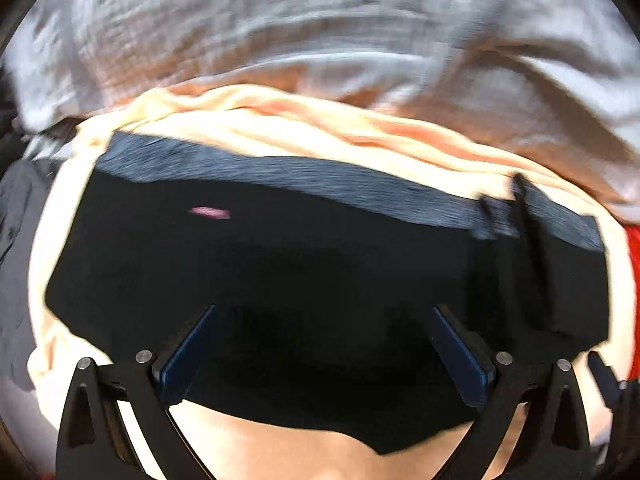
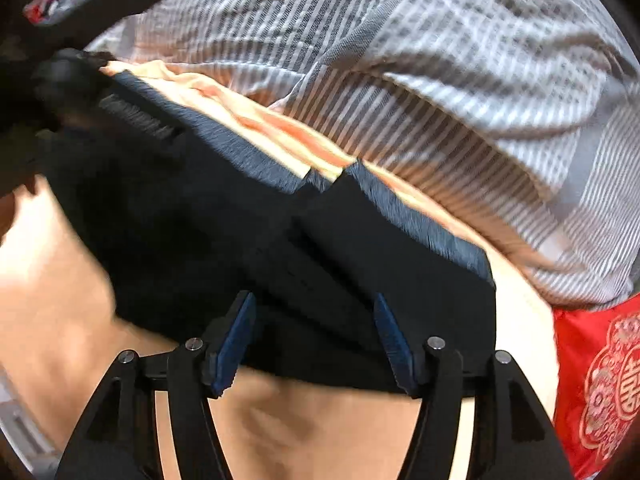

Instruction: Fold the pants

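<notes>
The black pants point(image 1: 304, 264) lie folded flat on a peach sheet point(image 1: 256, 452), with the ribbed waistband point(image 1: 320, 178) at the far edge. My left gripper point(image 1: 324, 356) is open, its blue pads point(image 1: 184, 360) spread wide just over the near part of the pants. In the right wrist view the pants point(image 2: 224, 236) run diagonally, with the waistband point(image 2: 420, 216) on the far right side. My right gripper point(image 2: 316, 340) is open over the pants' near edge, holding nothing. The other gripper's black frame point(image 2: 60, 80) shows at the upper left of that view.
A grey striped cloth point(image 2: 460, 80) lies bunched beyond the pants; it also shows in the left wrist view point(image 1: 320, 20). A red patterned fabric point(image 2: 596, 384) lies at the right. Dark grey fabric point(image 1: 16, 240) lies at the left edge.
</notes>
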### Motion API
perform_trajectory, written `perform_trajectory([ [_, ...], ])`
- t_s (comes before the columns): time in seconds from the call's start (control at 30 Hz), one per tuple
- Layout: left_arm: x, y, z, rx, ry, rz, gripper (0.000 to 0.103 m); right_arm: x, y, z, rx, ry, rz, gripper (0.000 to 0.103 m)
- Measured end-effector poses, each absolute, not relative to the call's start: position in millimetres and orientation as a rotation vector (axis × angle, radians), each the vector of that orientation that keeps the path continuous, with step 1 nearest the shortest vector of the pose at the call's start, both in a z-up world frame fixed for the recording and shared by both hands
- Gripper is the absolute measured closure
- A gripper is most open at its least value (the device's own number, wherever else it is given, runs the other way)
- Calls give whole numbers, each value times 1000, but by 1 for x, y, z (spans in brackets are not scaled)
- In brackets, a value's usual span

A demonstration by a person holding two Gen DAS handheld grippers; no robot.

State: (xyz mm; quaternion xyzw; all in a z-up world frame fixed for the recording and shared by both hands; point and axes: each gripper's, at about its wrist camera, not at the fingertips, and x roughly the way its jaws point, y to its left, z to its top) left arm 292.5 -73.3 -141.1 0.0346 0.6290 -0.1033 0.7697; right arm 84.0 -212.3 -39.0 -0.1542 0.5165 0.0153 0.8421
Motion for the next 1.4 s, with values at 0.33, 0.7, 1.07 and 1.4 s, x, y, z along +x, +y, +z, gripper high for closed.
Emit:
perform_trajectory([
  [0.33, 258, -179, -115, 74, 1332, -549, 17, 54, -310, -25, 39, 1204, -119, 37],
  [0.7, 257, -179, -141, 18, 1424, -658, 90, 53, -340, -47, 239, 1267, -153, 42],
  [1.07, 232, -163, -168, 51, 1466, -605, 93, 40, -351, -52, 285, 1300, -180, 44],
  [1.4, 237, -163, -112, 99, 1362, -552, 93, 47, -380, -34, 360, 1236, -216, 44],
])
